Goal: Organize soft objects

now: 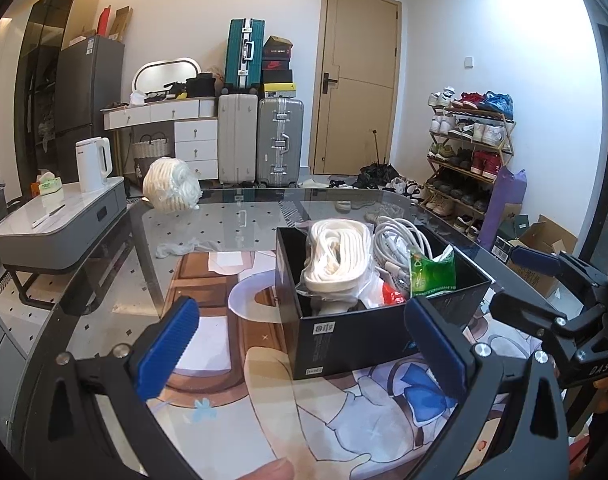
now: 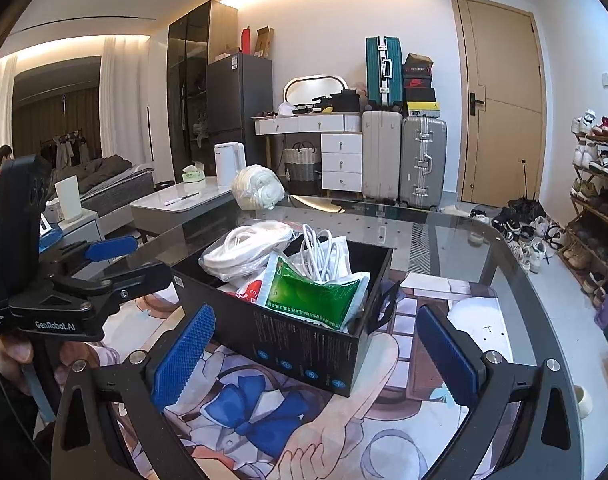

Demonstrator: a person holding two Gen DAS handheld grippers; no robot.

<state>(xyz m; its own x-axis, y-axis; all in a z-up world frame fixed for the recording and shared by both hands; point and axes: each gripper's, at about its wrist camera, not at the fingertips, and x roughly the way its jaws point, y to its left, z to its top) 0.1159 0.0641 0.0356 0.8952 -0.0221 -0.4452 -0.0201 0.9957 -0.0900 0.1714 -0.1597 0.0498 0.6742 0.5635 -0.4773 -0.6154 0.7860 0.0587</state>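
A black box [image 1: 368,340] [image 2: 304,344] stands on the glass table. It holds a bagged white rope coil [image 1: 336,260] [image 2: 244,248], a white cable bundle [image 1: 396,240] [image 2: 324,256], a green packet [image 1: 432,272] [image 2: 316,292] and a red packet [image 1: 392,294]. A large bagged white bundle [image 1: 170,186] [image 2: 258,188] lies at the table's far left edge. My left gripper [image 1: 304,348] is open and empty, near the box's front. My right gripper [image 2: 316,360] is open and empty, straddling the box's near corner. Each gripper shows in the other's view, the right [image 1: 544,280] and the left [image 2: 116,256].
A crumpled clear wrapper [image 1: 176,248] lies on the table [image 1: 232,216] left of the box. A grey side table with a white kettle [image 1: 94,164] stands to the left. Suitcases [image 1: 280,142], a door and a shoe rack [image 1: 468,148] stand behind.
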